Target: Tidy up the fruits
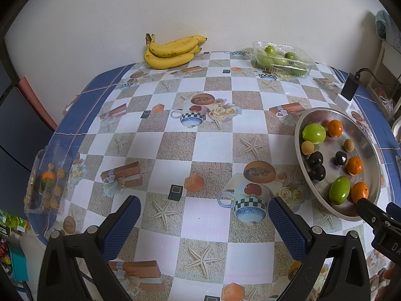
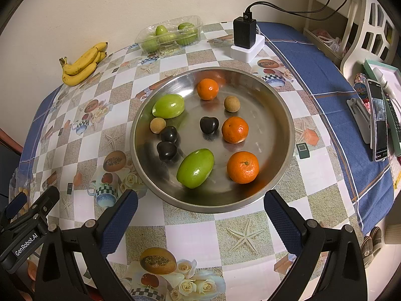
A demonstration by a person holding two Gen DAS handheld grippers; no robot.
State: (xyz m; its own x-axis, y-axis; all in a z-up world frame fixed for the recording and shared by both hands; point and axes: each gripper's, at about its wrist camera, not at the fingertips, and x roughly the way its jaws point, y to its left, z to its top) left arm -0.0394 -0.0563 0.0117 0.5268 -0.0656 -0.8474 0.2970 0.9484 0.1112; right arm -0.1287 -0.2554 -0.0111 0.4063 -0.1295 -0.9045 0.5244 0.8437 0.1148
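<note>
A steel bowl (image 2: 280,125) holds mixed fruit: three oranges (image 2: 242,167), two green fruits (image 2: 195,168), three dark heart-shaped fruits (image 2: 209,125) and two small tan round fruits (image 2: 231,103). My right gripper (image 2: 200,215) stands open just in front of the bowl's near rim, nothing between its fingers. In the left wrist view the same bowl (image 1: 300,155) lies at the right. My left gripper (image 1: 204,223) is open over the checkered tablecloth, left of the bowl. A bunch of bananas (image 1: 170,51) lies by the wall. A clear tray of green fruits (image 1: 282,59) stands at the back.
A clear box (image 1: 46,183) with an orange and several small tan fruits sits at the table's left edge. A black charger on a white block (image 2: 244,37) stands behind the bowl. A phone (image 2: 378,120) on a stand and a white chair (image 2: 371,25) are off to the right.
</note>
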